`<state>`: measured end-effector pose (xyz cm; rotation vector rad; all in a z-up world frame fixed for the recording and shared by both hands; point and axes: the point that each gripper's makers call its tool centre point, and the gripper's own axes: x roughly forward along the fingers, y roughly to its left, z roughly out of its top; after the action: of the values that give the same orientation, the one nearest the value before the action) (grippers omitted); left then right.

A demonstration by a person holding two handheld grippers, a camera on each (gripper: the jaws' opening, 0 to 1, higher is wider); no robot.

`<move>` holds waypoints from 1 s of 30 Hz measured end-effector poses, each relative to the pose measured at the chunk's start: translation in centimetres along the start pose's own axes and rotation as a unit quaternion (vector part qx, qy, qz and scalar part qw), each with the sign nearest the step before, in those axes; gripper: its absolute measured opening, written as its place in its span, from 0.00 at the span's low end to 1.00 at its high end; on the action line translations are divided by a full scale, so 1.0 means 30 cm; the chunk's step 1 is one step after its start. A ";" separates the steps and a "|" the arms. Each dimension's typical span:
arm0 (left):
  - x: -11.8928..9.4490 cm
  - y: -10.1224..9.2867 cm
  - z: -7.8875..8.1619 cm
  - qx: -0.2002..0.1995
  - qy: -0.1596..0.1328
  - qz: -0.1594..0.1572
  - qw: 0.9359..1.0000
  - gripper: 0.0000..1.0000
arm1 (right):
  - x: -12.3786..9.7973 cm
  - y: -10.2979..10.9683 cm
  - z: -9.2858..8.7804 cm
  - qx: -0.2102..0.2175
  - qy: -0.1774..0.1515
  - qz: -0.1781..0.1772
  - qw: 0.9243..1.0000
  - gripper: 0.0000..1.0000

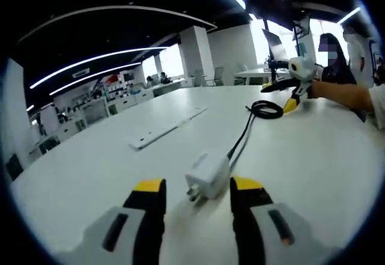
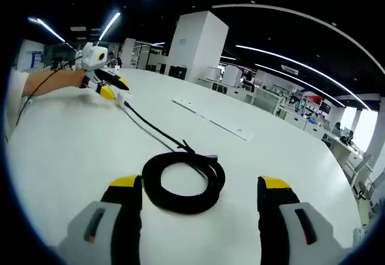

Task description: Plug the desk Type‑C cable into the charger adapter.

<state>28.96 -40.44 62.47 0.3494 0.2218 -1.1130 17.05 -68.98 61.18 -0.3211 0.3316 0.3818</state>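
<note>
We find no text, label, brand, number or sign that can be read in either view. The small white square charger adapter [image 1: 207, 175] shows a plain face with no legible marking, and the coiled black cable [image 2: 183, 182] carries none that we can make out. Far back in the left gripper view there are coloured panels [image 1: 113, 80] on the office wall, but they are too small and blurred for us to read.
</note>
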 end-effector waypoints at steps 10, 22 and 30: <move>-0.078 -0.043 0.098 -0.010 -0.044 -0.006 0.999 0.48 | -0.058 0.039 0.105 0.016 -0.051 0.007 0.999 0.84; -0.208 -0.161 0.220 -0.019 -0.125 -0.015 0.992 0.57 | -0.161 0.155 0.244 0.034 -0.125 0.031 0.991 0.86; -0.311 -0.220 0.269 -0.037 -0.168 -0.015 0.985 0.65 | -0.243 0.231 0.313 0.046 -0.167 0.043 0.984 0.90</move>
<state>18.99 -38.34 72.07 0.0891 -0.0300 -1.1718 10.18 -61.71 70.63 -0.1487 0.0330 0.4961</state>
